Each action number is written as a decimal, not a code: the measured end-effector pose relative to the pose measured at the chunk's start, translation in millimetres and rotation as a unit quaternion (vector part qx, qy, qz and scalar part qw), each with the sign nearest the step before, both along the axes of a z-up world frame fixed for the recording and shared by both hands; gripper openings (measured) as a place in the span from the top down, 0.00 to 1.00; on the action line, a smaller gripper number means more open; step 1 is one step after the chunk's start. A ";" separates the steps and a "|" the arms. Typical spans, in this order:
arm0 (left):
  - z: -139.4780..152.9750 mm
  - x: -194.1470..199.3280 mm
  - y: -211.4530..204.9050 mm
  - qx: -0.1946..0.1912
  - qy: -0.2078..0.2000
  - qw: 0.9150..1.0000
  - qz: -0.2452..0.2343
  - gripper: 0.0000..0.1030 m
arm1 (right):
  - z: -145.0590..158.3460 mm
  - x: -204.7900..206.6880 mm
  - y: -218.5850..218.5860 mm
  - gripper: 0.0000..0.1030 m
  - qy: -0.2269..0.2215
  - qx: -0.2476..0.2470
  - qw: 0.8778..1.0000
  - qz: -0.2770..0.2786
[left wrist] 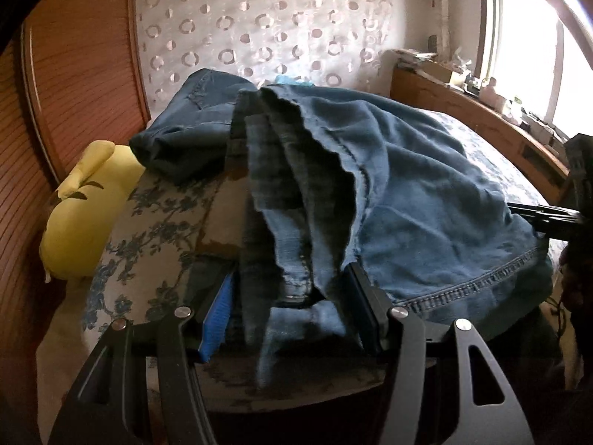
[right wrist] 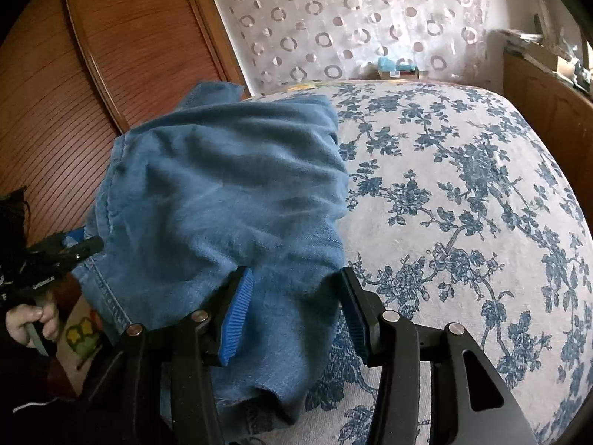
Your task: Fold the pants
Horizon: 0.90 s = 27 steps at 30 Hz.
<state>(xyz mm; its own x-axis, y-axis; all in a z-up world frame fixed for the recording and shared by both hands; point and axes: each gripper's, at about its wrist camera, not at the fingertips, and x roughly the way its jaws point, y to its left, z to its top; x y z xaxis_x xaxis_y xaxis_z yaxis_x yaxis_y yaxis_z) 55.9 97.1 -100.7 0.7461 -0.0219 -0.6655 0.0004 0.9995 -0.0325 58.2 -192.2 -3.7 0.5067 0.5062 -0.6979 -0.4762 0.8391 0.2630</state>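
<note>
1. so, a pair of blue denim pants (left wrist: 407,193) lies bunched on a bed (right wrist: 463,193) covered with a white spread printed with blue flowers.
2. the left gripper (left wrist: 292,307) points down at the near edge of the pants; its fingers stand about half open with thick folds of denim, including a hem, filling the gap between them. the fabric touches both pads, so it looks gripped.
3. the right gripper (right wrist: 296,307) sits at the other near corner of the pants; its fingers are also about half open, with a fold of denim between them, the blue left pad pressing into the cloth. whether the right pad presses on it i cannot tell for sure.
4. in the right wrist view the left gripper shows at the left edge beside the stitched hem, with a hand (right wrist: 31,320) on its grip below.
5. most of the pants is heaped toward the left side of the bed, near a brown slatted wardrobe (right wrist: 74,74); the right side of the bed is bare spread.
6. a yellow soft toy (left wrist: 85,200) lies at the bed's left edge, apart from the pants.
7. a curtain (left wrist: 267,26) with ring patterns hangs behind the bed, and a window (left wrist: 537,37) is at the right.
</note>
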 end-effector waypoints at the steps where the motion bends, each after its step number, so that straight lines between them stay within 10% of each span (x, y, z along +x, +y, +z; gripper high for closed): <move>1: -1.1 -0.3 1.9 -0.001 0.000 1.000 0.001 0.42 | -0.3 0.9 -0.6 0.51 0.000 0.003 1.000 0.000; 17: -6.4 1.6 0.4 0.002 0.005 1.000 0.003 0.42 | -5.5 15.5 17.7 0.51 0.000 -0.003 1.000 0.008; 20: -7.2 2.0 1.2 -0.001 0.005 1.000 0.002 0.42 | -5.2 14.6 20.3 0.77 0.008 0.007 1.000 0.023; 27: -8.2 2.2 1.0 -0.001 0.005 1.000 0.002 0.42 | 1.0 6.9 22.3 0.72 -0.011 -0.017 1.000 0.016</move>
<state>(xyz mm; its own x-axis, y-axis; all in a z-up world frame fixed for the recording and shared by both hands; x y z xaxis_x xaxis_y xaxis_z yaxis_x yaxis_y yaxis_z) 58.1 98.1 -108.9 0.7400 -0.0201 -0.6724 -0.0045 0.9994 -0.0348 65.1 -169.9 -2.7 0.5060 0.4986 -0.7038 -0.5078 0.8318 0.2242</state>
